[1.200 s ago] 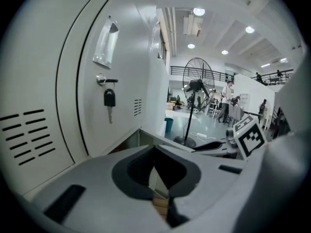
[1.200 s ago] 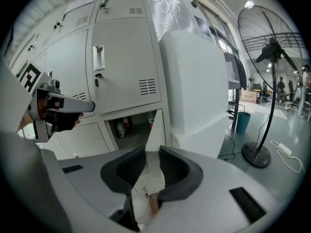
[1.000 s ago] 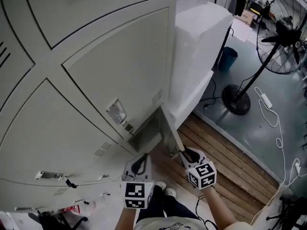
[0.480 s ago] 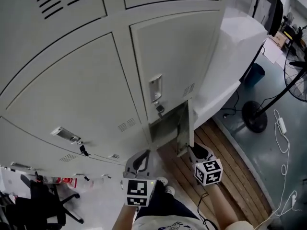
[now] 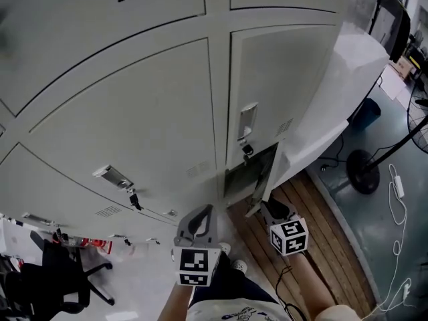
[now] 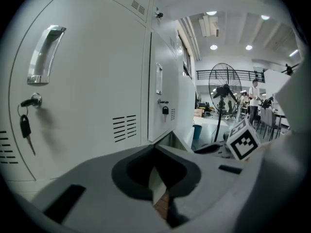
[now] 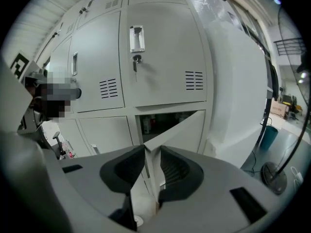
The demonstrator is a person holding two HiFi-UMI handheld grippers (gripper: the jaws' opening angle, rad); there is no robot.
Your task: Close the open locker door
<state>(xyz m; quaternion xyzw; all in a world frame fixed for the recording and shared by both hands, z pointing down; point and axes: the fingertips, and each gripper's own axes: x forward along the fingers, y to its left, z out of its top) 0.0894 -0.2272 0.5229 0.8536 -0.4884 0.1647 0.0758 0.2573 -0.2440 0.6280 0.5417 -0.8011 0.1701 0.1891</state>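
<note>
- Over the last second the head view has swung so that the bank of lockers now stands more upright in it. Both grippers have kept their places low in the picture.
- The locker door [image 5: 267, 176] still stands out from the cabinet, at the bottom right below the closed locker with the handle [image 5: 248, 119]. The dark compartment [image 5: 242, 178] behind it is open to view.
- I cannot tell that the gap has narrowed; most of the apparent shift comes from the head turning.
- The right gripper [image 5: 267, 206] has stayed at the door's free edge. In the right gripper view that edge runs up between the jaws, which are clenched on it.
- The left gripper [image 5: 206, 212] hangs to the left, near the door but clear of it, with its jaws drawn together on nothing.
- Judgement: the grip is made and the closing swing is barely begun; what is left is to push the door leftward until it sits flush.
</note>
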